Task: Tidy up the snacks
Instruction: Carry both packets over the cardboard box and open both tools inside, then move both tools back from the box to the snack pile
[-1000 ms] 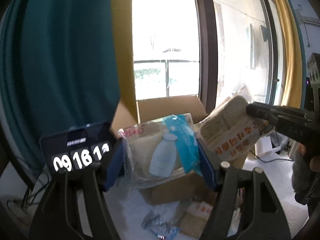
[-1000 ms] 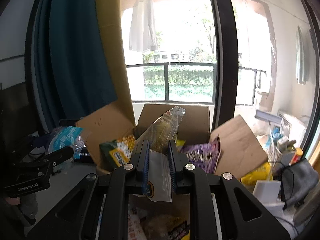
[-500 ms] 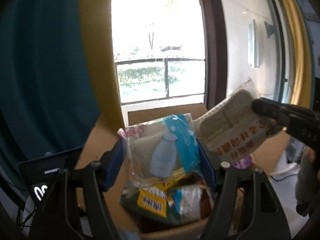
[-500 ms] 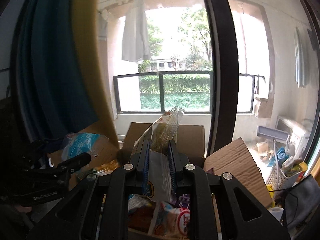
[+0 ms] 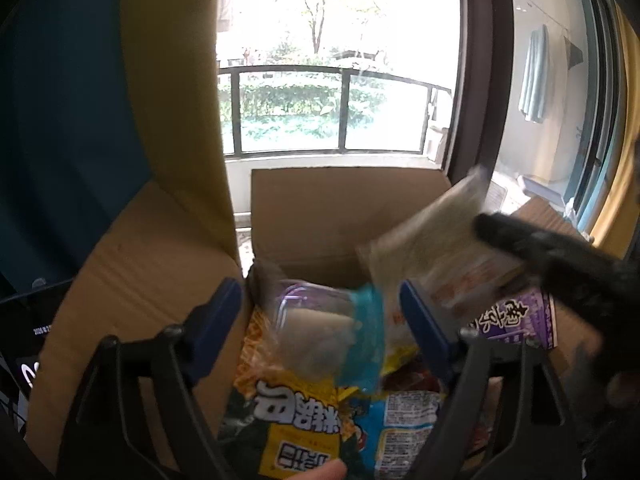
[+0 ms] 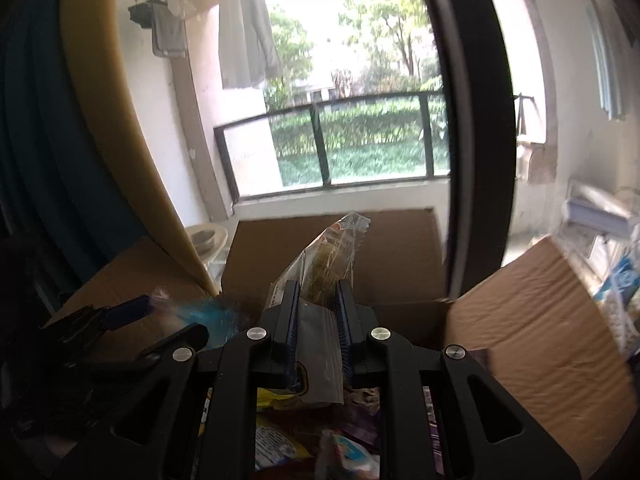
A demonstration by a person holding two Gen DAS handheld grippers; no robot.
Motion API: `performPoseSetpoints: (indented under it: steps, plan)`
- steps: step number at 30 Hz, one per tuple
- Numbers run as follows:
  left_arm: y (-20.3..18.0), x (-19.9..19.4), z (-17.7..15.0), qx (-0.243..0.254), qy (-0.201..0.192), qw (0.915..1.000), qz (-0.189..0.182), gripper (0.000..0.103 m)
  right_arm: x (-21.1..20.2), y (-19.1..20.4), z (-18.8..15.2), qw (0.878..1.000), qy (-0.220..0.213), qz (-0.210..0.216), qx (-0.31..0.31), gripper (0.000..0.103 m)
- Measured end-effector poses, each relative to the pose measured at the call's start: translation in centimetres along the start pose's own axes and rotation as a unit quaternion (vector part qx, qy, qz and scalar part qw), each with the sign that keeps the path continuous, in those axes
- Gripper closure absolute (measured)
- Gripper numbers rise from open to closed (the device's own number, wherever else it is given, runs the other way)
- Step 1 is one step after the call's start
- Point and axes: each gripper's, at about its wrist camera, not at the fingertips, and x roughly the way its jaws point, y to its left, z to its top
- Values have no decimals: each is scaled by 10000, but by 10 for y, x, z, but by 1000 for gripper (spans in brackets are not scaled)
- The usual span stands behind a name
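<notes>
Ahead of the hand-held gripper, daylight pours through a large window (image 5: 340,80) with a dark balcony railing (image 6: 340,136); teal and mustard curtains (image 5: 100,120), perhaps, hang left

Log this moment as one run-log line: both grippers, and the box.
left gripper: jaws opening, blue-edged clear packet loose between them | right gripper: shut on clear snack bag | cardboard box: open, holds snacks

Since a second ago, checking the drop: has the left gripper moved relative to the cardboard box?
Yes. The left gripper has moved in over the box, its jaws now opening around the blue snack bag.
</notes>
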Motion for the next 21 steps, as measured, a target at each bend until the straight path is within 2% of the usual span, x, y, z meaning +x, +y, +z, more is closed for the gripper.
performPoseSetpoints:
  steps: [2, 4, 5, 6, 11, 15, 21]
  plan:
    - [1, -3, 0, 16, 20, 10000, 32, 20, 11, 6, -3, 9999, 147, -56, -25, 75]
    - [1, -7, 1, 9, 17, 10000, 49, 20, 12, 9, -6, 9998, 182, -53, 43, 59]
    - [1, -10, 1, -5, -14, 10000, 40, 20, 11, 9, -7, 9998, 187, -28, 79, 47]
    - [1, -14, 1, -15, -50, 10000, 42, 20, 8, 10, -9, 9998, 181, -27, 80, 44]
    - [-4, -32, -4, -93, -93, 9999, 73, 18, -13, 12, -13, 9997, 220, -128, -16, 44]
    - [-6, -64, -10, -190, -228, 9996, 2, 18, -38, 11, -15, 9998, 169, -128, -46, 44]
    - [-29, -113, -30, 111, -468, 9988, 8, 18, -88, 12, -29, 9999, 110, -45, -88, 44]
